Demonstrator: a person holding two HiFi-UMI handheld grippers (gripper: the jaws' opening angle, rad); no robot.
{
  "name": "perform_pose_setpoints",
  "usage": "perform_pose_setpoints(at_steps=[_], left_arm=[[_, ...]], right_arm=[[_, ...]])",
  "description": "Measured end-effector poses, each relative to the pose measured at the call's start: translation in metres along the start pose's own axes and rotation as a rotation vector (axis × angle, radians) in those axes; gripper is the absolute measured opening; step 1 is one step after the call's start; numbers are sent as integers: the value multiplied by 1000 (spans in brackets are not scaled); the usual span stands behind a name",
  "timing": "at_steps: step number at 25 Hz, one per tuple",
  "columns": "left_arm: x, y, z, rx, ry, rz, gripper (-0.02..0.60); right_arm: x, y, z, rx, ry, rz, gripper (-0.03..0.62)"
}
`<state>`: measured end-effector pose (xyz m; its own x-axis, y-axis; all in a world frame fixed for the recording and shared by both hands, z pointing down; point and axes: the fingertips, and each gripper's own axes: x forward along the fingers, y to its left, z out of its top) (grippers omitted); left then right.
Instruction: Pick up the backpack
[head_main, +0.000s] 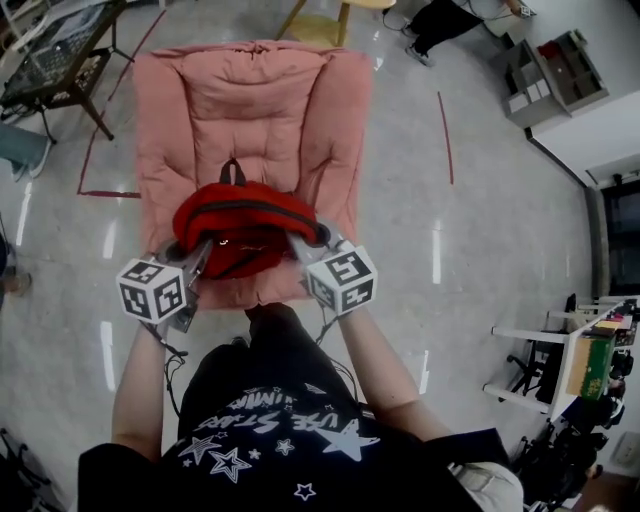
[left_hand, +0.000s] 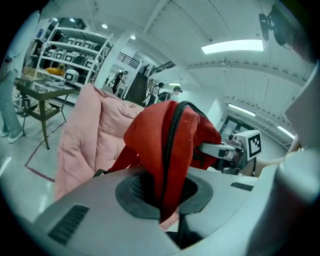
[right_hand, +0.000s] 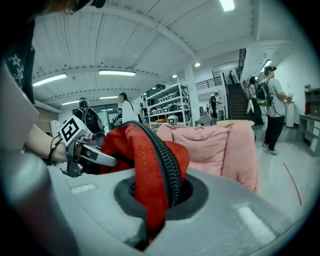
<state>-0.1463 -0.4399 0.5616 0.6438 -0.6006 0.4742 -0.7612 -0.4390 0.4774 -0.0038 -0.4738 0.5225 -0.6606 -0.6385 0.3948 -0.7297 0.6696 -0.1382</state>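
A red backpack (head_main: 243, 228) with a black zipper and a black top loop hangs in the air above the seat of a pink padded armchair (head_main: 250, 110). My left gripper (head_main: 200, 258) is shut on the bag's left edge, and my right gripper (head_main: 303, 252) is shut on its right edge. In the left gripper view the red fabric and zipper (left_hand: 167, 150) are pinched between the jaws, with the right gripper (left_hand: 227, 148) showing beyond. The right gripper view shows the same fold of backpack (right_hand: 155, 172) clamped, and the left gripper (right_hand: 85, 150) across from it.
The armchair stands on a glossy grey floor with red tape lines (head_main: 445, 135). A dark table (head_main: 60, 60) is at the back left, shelving (head_main: 545, 75) at the back right, a white rack (head_main: 560, 365) at the right. People stand far off by a staircase (right_hand: 267, 107).
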Motion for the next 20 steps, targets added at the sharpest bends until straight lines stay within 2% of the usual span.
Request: perform_pose_setpoints(at_steps=[7,16,20], left_arm=[[-57,-39,17,52,-67,-55,41],[-119,-75,-10,113,-88,-122,41],[-136,-83,-30,107,-77,-161,41]], right_arm=[[-49,46,35,0,-91,-35,15],[-105,112,33,15,-128,-86,15],[-123,135,19,49,-112,-100,15]])
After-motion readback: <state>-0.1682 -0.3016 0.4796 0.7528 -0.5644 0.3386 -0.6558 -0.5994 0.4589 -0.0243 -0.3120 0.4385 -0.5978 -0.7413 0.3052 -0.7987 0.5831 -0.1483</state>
